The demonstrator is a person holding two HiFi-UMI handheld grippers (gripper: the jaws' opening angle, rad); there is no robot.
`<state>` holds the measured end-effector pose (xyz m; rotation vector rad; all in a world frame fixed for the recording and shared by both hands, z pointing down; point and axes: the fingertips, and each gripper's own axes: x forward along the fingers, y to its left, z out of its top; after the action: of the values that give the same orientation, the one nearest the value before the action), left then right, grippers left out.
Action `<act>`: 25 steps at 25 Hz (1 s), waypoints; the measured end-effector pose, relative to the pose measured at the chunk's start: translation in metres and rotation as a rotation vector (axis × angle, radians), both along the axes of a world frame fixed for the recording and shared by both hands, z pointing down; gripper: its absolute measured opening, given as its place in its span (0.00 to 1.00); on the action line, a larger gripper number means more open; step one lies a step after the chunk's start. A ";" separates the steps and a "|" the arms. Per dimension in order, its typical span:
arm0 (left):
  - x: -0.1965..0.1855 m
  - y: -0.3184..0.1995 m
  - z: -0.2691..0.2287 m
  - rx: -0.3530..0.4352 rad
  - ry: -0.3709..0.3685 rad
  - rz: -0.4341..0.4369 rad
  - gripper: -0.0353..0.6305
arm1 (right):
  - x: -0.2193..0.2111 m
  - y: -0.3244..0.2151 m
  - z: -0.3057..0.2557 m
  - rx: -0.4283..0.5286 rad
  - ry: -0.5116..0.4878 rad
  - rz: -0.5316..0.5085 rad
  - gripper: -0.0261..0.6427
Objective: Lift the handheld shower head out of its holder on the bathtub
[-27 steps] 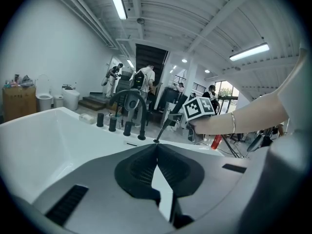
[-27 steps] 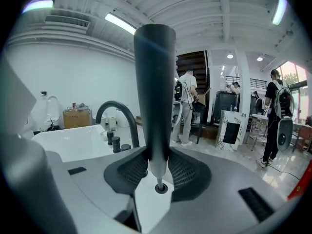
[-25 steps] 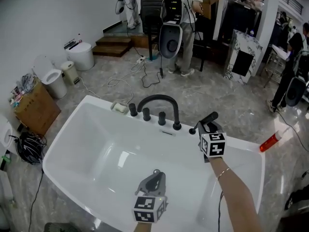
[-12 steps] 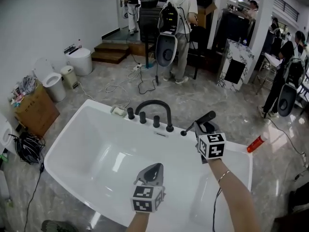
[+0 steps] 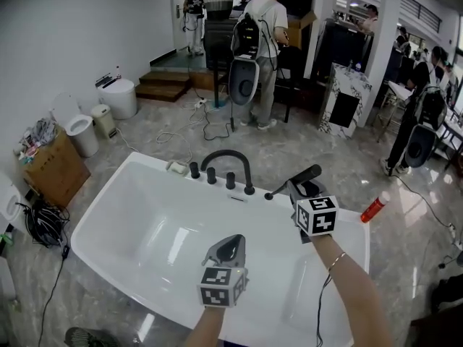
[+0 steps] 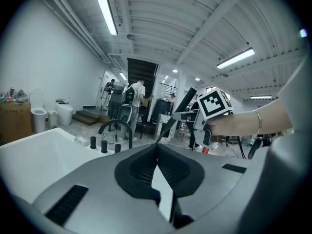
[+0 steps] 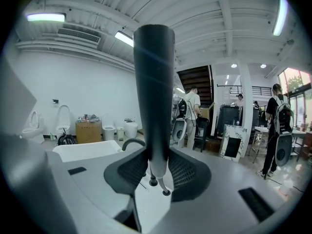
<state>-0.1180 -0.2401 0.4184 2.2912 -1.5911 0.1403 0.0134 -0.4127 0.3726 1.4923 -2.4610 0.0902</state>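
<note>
The black handheld shower head (image 5: pixel 302 176) is clamped in my right gripper (image 5: pixel 299 188) and hangs in the air above the white bathtub's (image 5: pixel 108 207) far right rim, clear of the deck. In the right gripper view its dark wand (image 7: pixel 153 91) stands up between the pads, with its thin lower end (image 7: pixel 162 188) below them. The curved black faucet (image 5: pixel 228 158) and its knobs sit on the rim to the left. My left gripper (image 5: pixel 230 247) hovers over the tub's inside, shut with nothing in it; its pads (image 6: pixel 157 152) meet at the tip.
A red bottle (image 5: pixel 372 208) lies on the marble floor right of the tub. Toilets (image 5: pixel 81 129) and a cardboard box (image 5: pixel 54 161) stand at the left, with cables (image 5: pixel 45 223) by the tub's corner. Several people (image 5: pixel 264 42) stand at the back.
Both grippers have risen above the tub. The right one carried the shower head up and away from the rim; the left stayed shut and empty.
</note>
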 end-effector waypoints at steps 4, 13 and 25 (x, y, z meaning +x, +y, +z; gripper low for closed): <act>0.008 0.015 -0.014 0.015 -0.018 0.008 0.08 | 0.006 0.026 -0.017 0.001 -0.022 -0.007 0.24; 0.011 0.043 -0.040 0.051 -0.050 0.000 0.08 | 0.018 0.073 -0.043 0.007 -0.026 -0.014 0.24; 0.020 0.074 -0.068 0.065 -0.065 -0.001 0.08 | 0.033 0.118 -0.069 0.000 -0.008 -0.023 0.24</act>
<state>-0.0976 -0.1665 0.3509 2.3566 -1.6518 0.1665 0.0461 -0.2946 0.3039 1.4665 -2.4834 0.0925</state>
